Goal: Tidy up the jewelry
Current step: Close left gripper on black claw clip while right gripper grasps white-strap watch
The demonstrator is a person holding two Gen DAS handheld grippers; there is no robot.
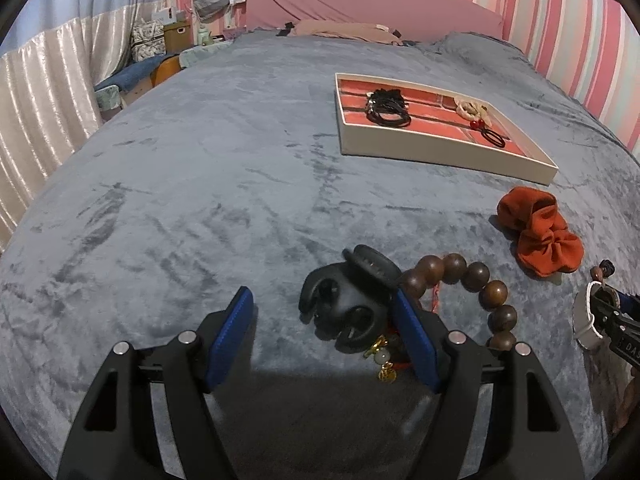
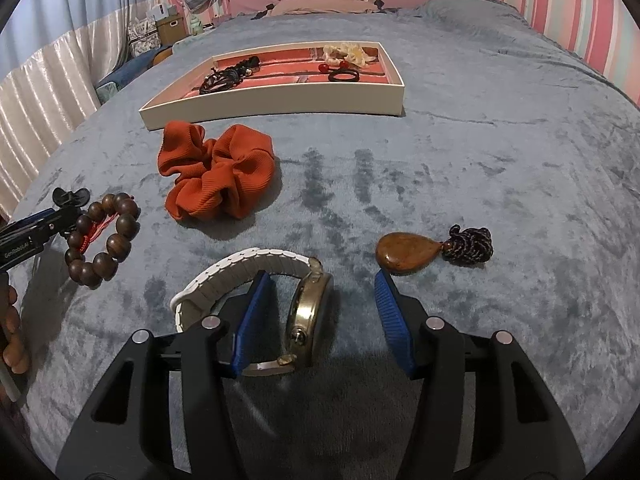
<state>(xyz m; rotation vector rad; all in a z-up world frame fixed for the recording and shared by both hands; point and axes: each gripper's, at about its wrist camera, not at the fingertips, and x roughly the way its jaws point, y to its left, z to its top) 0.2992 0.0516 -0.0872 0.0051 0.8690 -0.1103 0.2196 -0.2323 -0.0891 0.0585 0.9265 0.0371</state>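
Observation:
On the grey blanket, a black hair claw clip [image 1: 348,304] lies between the fingers of my left gripper [image 1: 322,296]. The jaws are open, and the clip sits close to the right-hand pad. A wooden bead bracelet [image 1: 472,280] with a red cord and gold charms [image 1: 384,360] lies just outside that finger. My right gripper [image 2: 321,280] is open around the gold case of a watch [image 2: 312,308]. The watch's white band [image 2: 248,268] loops out past the left finger, and a gap shows at the right pad. The white tray [image 2: 280,100], lined in red, holds black hair ties and a cream scrunchie.
An orange scrunchie [image 2: 216,172] lies between the grippers and the tray. A brown teardrop pendant [image 2: 408,254] on a dark braided cord rests to the right of the watch. Pink pillows and a striped wall stand behind the bed, with curtains on the left. A hand [image 2: 12,344] shows at the left edge.

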